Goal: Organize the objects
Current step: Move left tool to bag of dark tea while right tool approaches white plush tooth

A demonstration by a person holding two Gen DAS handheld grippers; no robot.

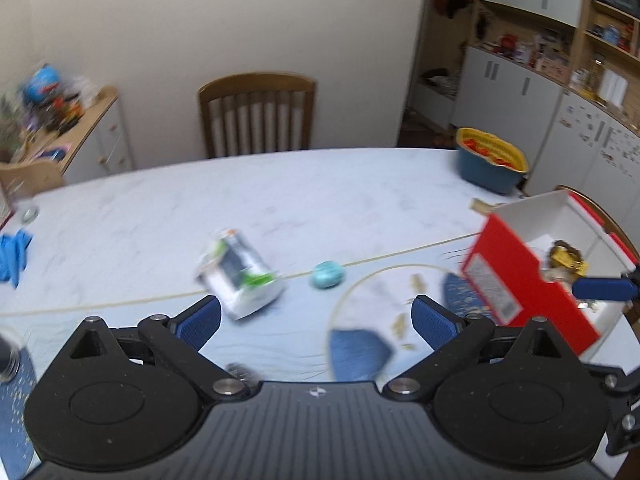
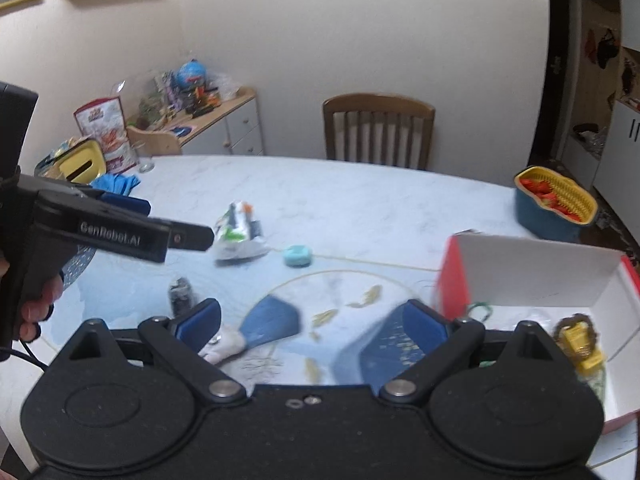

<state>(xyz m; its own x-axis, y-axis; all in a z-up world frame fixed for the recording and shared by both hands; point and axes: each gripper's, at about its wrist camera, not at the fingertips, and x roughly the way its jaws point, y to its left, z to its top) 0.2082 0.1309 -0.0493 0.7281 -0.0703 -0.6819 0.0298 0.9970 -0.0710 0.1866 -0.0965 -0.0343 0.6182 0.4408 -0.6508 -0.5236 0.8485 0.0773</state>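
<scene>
A white and green crumpled packet point(image 1: 240, 276) lies on the table, just ahead of my left gripper point(image 1: 316, 316), which is open and empty. A small teal round object point(image 1: 327, 274) lies to its right. A red box with a white inside point(image 1: 516, 264) stands at the right and holds a yellow and gold item point(image 1: 566, 262). My right gripper point(image 2: 314, 320) is open and empty beside the box point(image 2: 532, 272). The packet point(image 2: 239, 232), the teal object point(image 2: 297, 256) and the yellow item point(image 2: 580, 344) show in the right wrist view, with the left gripper point(image 2: 192, 238) near the packet.
A blue basket with a yellow rim point(image 1: 490, 162) holds red things at the far right of the table point(image 1: 160, 216). A blue cloth point(image 1: 14, 252) lies at the left edge. A small dark jar point(image 2: 182, 294) stands near me. A wooden chair point(image 1: 256, 116) is behind the table.
</scene>
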